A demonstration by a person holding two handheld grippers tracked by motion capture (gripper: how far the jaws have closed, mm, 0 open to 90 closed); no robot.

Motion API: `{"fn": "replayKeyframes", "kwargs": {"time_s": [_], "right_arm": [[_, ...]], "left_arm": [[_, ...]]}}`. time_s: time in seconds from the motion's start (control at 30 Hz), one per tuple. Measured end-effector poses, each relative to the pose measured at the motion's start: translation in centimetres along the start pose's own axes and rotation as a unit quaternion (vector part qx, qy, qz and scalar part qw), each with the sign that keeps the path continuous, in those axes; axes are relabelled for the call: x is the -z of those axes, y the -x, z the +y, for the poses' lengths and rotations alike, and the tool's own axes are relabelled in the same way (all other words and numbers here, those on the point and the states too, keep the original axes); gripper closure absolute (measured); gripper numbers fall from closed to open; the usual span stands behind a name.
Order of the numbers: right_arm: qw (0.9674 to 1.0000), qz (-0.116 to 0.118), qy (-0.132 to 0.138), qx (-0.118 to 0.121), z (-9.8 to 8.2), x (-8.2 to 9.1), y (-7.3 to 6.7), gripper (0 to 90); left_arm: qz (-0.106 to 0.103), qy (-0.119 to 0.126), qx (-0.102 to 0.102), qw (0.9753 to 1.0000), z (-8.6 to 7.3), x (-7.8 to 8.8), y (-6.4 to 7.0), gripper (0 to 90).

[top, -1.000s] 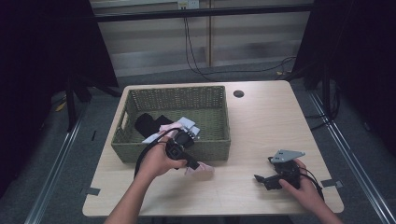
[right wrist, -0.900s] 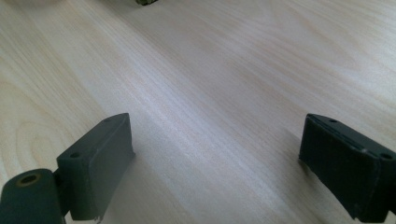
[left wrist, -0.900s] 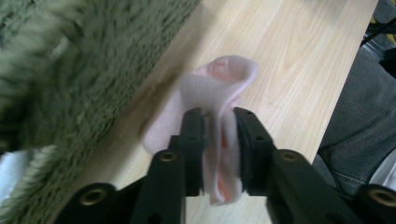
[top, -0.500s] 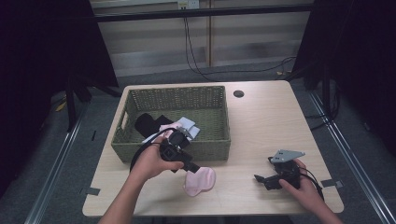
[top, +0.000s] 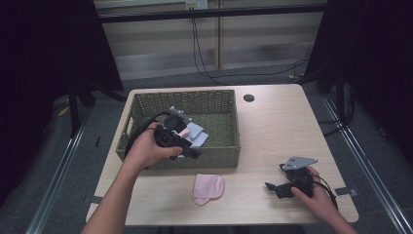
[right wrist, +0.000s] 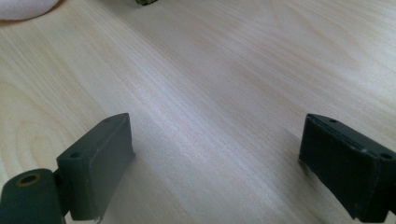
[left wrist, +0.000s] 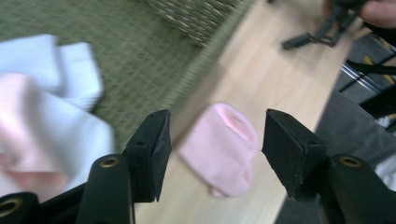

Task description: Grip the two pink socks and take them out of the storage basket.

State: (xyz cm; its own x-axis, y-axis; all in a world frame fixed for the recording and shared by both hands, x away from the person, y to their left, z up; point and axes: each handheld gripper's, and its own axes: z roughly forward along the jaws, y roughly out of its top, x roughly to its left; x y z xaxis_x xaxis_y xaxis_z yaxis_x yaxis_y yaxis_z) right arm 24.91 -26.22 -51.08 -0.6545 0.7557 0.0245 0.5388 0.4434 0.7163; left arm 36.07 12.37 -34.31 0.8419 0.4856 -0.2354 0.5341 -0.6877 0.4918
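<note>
A small pink cloth point(top: 208, 187) lies flat on the wooden table point(top: 272, 131), just in front of the green wicker basket point(top: 214, 100). My left gripper point(top: 194, 154) hangs above the basket's front wall. Its jaws have just been opening and stand open with nothing between them. In the left gripper view, the left gripper point(left wrist: 217, 119) frames the pink cloth point(left wrist: 219, 149) lying well below it. My right gripper point(top: 273, 190) rests low at the table's front right, open and empty. The right gripper point(right wrist: 217, 123) looks along bare wood there.
Inside the basket lie a white cloth point(top: 197, 132), a pink one point(left wrist: 28, 121) and something black point(top: 171, 122). A round hole point(top: 249, 98) marks the tabletop at the back. Cables trail on the floor behind, with dark stands at either side.
The left gripper let go of the pink cloth, which now lies on the table. It then rose and drew back over the basket's front edge. The right gripper stayed put.
</note>
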Motion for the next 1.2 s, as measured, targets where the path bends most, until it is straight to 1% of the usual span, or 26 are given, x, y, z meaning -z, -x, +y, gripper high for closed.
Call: {"fn": "replayKeyframes", "kwargs": {"time_s": [0.03,0.07,0.1,0.13,0.17,0.23,0.27,0.33,0.4,0.47,0.57,0.63,0.7,0.77,0.8,0.83,0.87,0.9,0.93,0.97,1.03,1.1,1.13,1.17,1.2], "right_arm": [[1.0,0.0,0.0,0.0,0.0,0.0,0.0,9.0],[1.0,0.0,0.0,0.0,0.0,0.0,0.0,9.0],[1.0,0.0,0.0,0.0,0.0,0.0,0.0,9.0],[1.0,0.0,0.0,0.0,0.0,0.0,0.0,9.0],[1.0,0.0,0.0,0.0,0.0,0.0,0.0,9.0],[1.0,0.0,0.0,0.0,0.0,0.0,0.0,9.0],[1.0,0.0,0.0,0.0,0.0,0.0,0.0,9.0],[1.0,0.0,0.0,0.0,0.0,0.0,0.0,8.9],[1.0,0.0,0.0,0.0,0.0,0.0,0.0,9.0],[1.0,0.0,0.0,0.0,0.0,0.0,0.0,9.0],[1.0,0.0,0.001,-0.002,0.0,0.0,0.0,8.9],[1.0,0.0,0.001,-0.002,0.0,0.0,0.0,9.0],[1.0,0.0,0.001,-0.002,0.0,0.0,0.0,9.0],[1.0,0.0,0.001,-0.002,0.0,0.0,0.0,9.0],[1.0,0.0,0.001,-0.002,0.0,0.0,0.0,9.0],[1.0,0.0,0.001,-0.002,0.0,0.0,0.0,9.0],[1.0,0.0,0.001,-0.002,0.0,0.0,0.0,9.0],[1.0,0.0,0.001,-0.002,0.0,0.0,0.0,9.0],[1.0,0.0,0.001,-0.002,0.0,0.0,0.0,9.0],[1.0,0.0,0.001,-0.002,0.0,0.0,0.0,9.0],[1.0,0.0,0.001,-0.002,0.0,0.0,0.0,9.0],[1.0,0.0,0.002,0.0,0.0,0.0,0.0,9.0],[1.0,0.0,0.001,-0.001,0.0,0.0,0.0,8.9],[1.0,0.0,0.001,-0.001,0.0,0.0,0.0,9.0],[1.0,0.0,0.001,-0.001,0.0,0.0,0.0,9.0]], "left_arm": [[0.007,0.0,-0.001,1.0,0.1,0.1,-0.3,40.0],[0.004,0.001,0.004,1.0,0.3,0.2,-0.7,40.0],[0.007,0.002,0.006,1.0,0.4,0.3,-1.0,39.9],[0.007,0.002,0.006,1.0,0.4,0.3,-1.0,39.9],[0.014,-0.002,0.008,0.9999,0.6,0.3,-1.8,39.8],[0.023,0.0,0.011,0.9997,0.7,0.3,-2.4,39.4],[0.028,-0.004,0.01,0.9995,0.8,0.3,-2.8,39.1],[0.034,-0.005,0.017,0.9993,0.8,0.2,-3.6,39.1],[0.036,-0.011,0.022,0.9991,0.8,0.0,-4.4,39.1],[0.038,-0.018,0.022,0.9989,0.8,-0.3,-5.1,38.6],[0.044,-0.018,0.03,0.9984,0.8,-0.6,-6.1,38.2],[0.055,-0.021,0.034,0.9977,0.7,-0.8,-6.8,38.1],[0.058,-0.025,0.037,0.9973,0.5,-1.0,-7.5,38.1],[0.068,-0.032,0.039,0.9964,0.4,-1.3,-8.1,37.9],[0.068,-0.032,0.039,0.9964,0.4,-1.3,-8.1,37.9],[0.068,-0.032,0.047,0.996,0.1,-1.7,-8.7,37.9],[0.069,-0.035,0.047,0.9959,0.1,-1.8,-9.0,37.9],[0.075,-0.035,0.05,0.9954,0.0,-2.0,-9.3,37.9],[0.075,-0.035,0.05,0.9954,0.0,-2.0,-9.3,37.7],[0.078,-0.037,0.057,0.9946,-0.1,-2.5,-9.8,37.7],[0.083,-0.038,0.064,0.9938,-0.4,-2.9,-10.3,37.7],[0.087,-0.042,0.071,0.9928,-0.7,-3.4,-10.8,37.9],[0.087,-0.042,0.071,0.9928,-0.7,-3.4,-10.8,38.1],[0.089,-0.044,0.083,0.9917,-1.1,-3.7,-11.3,38.9],[0.089,-0.044,0.083,0.9917,-1.1,-3.7,-11.3,39.9]]}}
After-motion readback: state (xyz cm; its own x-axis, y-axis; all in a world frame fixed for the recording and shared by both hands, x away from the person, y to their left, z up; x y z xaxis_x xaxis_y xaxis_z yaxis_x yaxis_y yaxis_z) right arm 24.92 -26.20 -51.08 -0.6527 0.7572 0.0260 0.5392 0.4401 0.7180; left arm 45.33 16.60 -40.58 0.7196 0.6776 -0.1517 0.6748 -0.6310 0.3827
